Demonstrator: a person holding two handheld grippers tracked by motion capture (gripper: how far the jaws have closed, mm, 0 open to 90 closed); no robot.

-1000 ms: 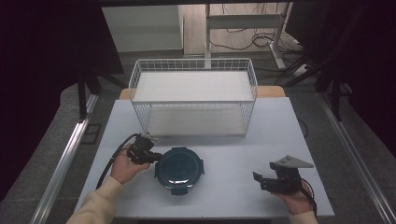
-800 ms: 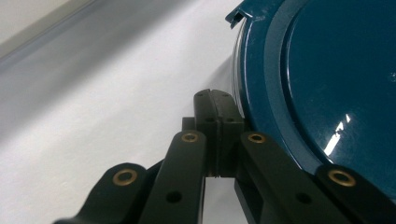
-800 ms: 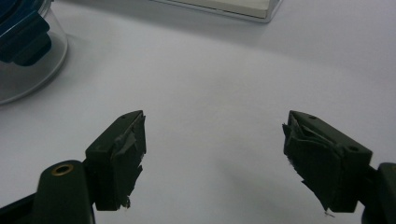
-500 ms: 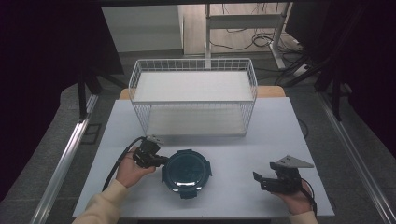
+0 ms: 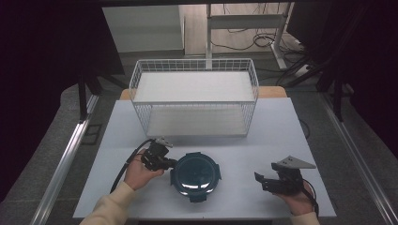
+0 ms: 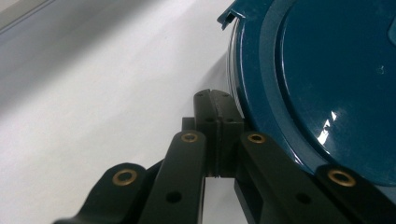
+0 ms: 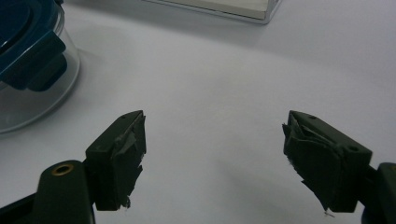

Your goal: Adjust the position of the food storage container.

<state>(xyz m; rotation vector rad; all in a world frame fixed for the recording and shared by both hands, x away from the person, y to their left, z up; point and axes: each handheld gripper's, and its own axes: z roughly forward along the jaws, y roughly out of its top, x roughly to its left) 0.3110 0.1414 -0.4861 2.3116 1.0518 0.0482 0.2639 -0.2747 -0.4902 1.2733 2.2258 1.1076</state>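
A round clear container with a dark blue clip-on lid (image 5: 195, 172) sits on the white table near the front, left of centre. My left gripper (image 5: 170, 164) is shut with nothing between its jaws, and its tips rest against the container's left side. In the left gripper view the closed jaws (image 6: 215, 100) touch the container (image 6: 327, 70) just under the lid's rim. My right gripper (image 5: 260, 180) stands open at the front right, well apart from the container. In the right gripper view its jaws (image 7: 215, 140) hold only bare table between them, with the container (image 7: 23, 46) at the upper left.
A white wire basket (image 5: 195, 93) with a pale liner stands across the back of the table (image 5: 281, 126). Its front edge (image 7: 224, 7) shows at the top of the right gripper view. Cables trail from both grippers toward the front edge.
My left gripper has moved to the right, and the blue-lidded container has slid to the right with it. The right gripper has stayed where it was.
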